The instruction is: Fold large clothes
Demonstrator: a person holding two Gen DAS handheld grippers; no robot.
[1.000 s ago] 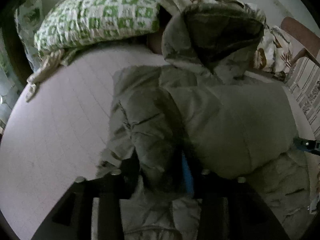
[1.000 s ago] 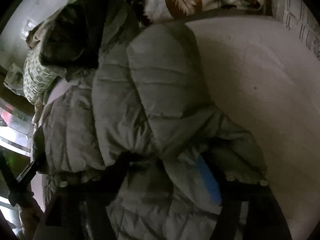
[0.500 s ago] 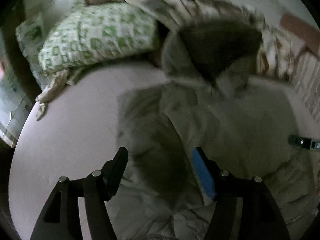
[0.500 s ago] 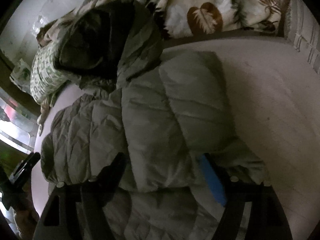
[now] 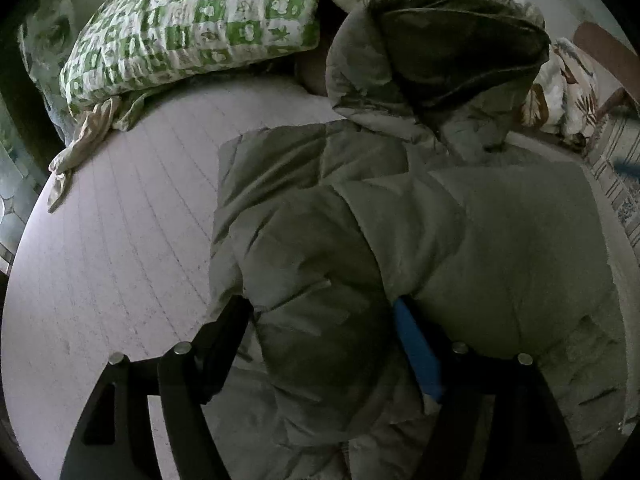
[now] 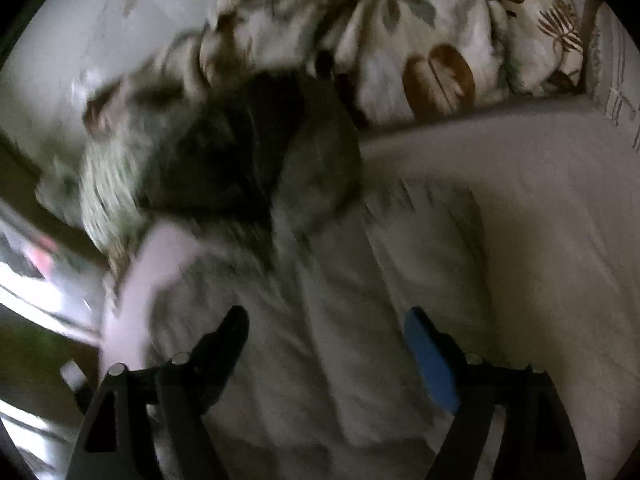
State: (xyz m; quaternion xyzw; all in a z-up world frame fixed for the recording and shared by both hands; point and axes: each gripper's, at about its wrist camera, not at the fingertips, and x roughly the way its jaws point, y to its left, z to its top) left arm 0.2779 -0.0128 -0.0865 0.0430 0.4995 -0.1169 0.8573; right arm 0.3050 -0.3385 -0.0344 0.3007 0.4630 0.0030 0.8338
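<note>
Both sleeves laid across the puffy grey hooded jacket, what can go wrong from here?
1. The left gripper is opening with the folded sleeve between its fingers; puffy fabric may spring back.
2. The hood rests against the green patterned pillow and leaf-print quilt; the next fold could drag them.

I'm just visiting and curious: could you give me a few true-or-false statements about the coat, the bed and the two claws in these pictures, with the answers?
1. The puffy grey coat lies on the bed. True.
2. The coat has no hood. False: its dark-lined hood lies at the far end.
3. A green-and-white patterned pillow lies beside the hood. True.
4. The right claw is clamped on the coat. False: its jaws are opening above the fabric.
5. The left claw has a fold of coat between its jaws. True; they are opening.
</note>
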